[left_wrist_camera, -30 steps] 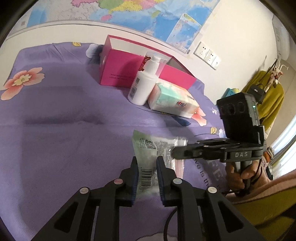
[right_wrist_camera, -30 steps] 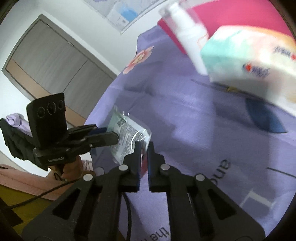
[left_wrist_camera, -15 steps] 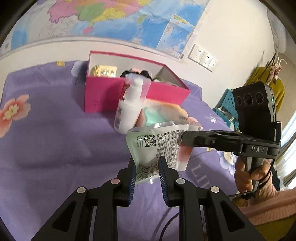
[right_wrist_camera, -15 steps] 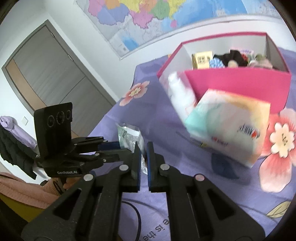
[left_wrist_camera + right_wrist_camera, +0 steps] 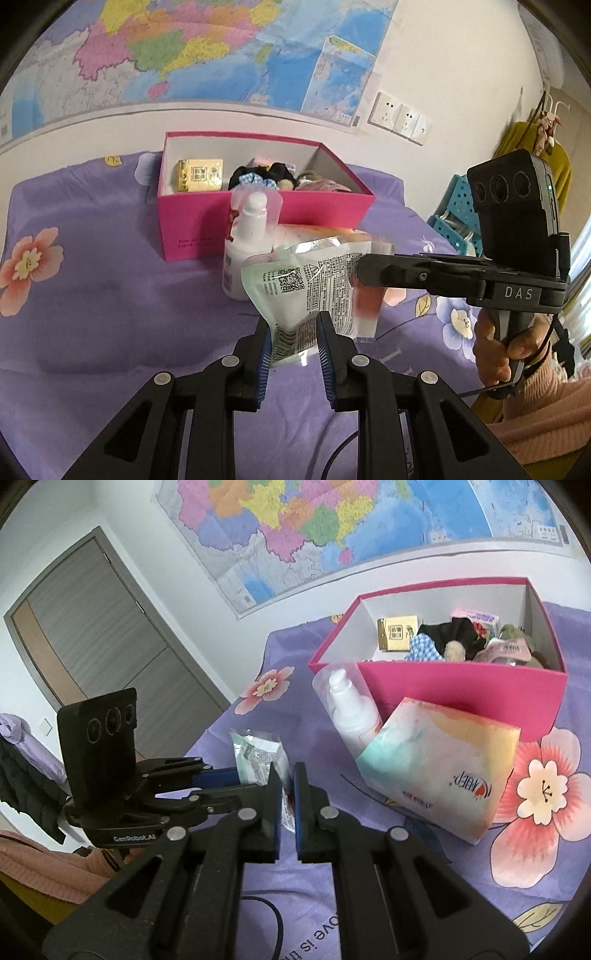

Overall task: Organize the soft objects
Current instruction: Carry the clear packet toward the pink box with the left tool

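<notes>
- A crinkly clear plastic packet with printed text (image 5: 310, 291) hangs in the air in front of an open pink cardboard box (image 5: 258, 221) on a purple flowered bedsheet (image 5: 92, 295).
- The left hand-held gripper (image 5: 293, 341) clamps the packet's lower edge.
- The right hand-held gripper (image 5: 286, 794) pinches its side.
- A white pump bottle (image 5: 245, 243) and a pastel tissue pack (image 5: 439, 764) stand just before the box.

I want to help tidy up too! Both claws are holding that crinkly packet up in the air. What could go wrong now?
1. Both the left gripper and the right gripper pinch the thin packet; pulling apart might tear it.
2. Each grips only an edge, so it could slip out and drop onto the purple bedsheet.
3. The white pump bottle stands right before the pink box; carrying the packet low might knock it over.
</notes>
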